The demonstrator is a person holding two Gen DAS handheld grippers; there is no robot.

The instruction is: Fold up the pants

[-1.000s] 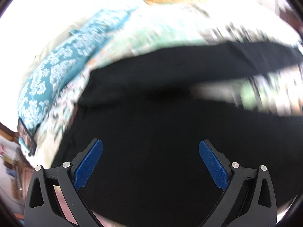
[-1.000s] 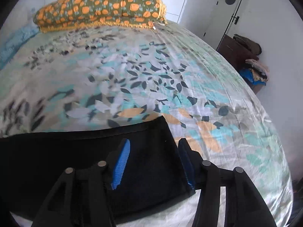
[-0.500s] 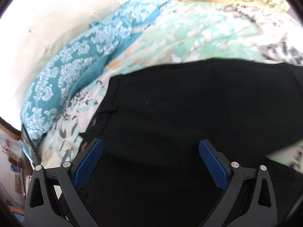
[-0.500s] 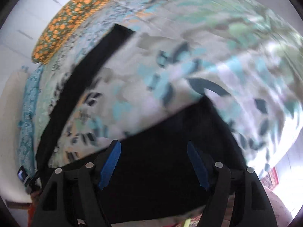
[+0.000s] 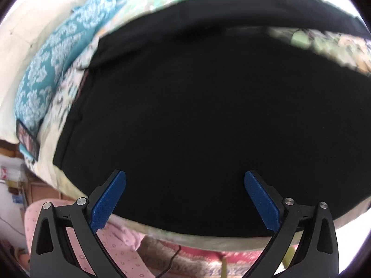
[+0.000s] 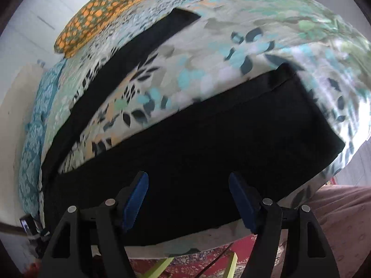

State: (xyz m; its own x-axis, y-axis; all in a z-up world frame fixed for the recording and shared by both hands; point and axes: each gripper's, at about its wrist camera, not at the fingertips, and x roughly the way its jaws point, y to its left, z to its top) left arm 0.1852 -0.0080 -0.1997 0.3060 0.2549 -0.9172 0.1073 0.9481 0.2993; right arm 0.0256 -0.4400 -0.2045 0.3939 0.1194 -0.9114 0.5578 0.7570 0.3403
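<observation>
Black pants (image 5: 197,115) lie flat on a bed with a leaf-print sheet (image 6: 231,53). In the right wrist view the near leg (image 6: 220,143) runs along the bed's front edge to its hem at the right, and the far leg (image 6: 120,62) stretches away diagonally, with sheet showing between them. My left gripper (image 5: 185,180) hovers open over the waist part near the front edge, nothing between its blue pads. My right gripper (image 6: 188,183) is open above the near leg, also with nothing between its pads.
A teal patterned pillow (image 5: 53,69) lies at the bed's left end and an orange-flowered pillow (image 6: 109,9) at the far side. A person's pink patterned clothing (image 5: 116,250) and a red rug (image 6: 208,259) show below the bed's front edge.
My right gripper let go of the leg hem, its jaws widened, and it swung left along the near leg. The left gripper stayed open and shifted over the waist area toward the front edge.
</observation>
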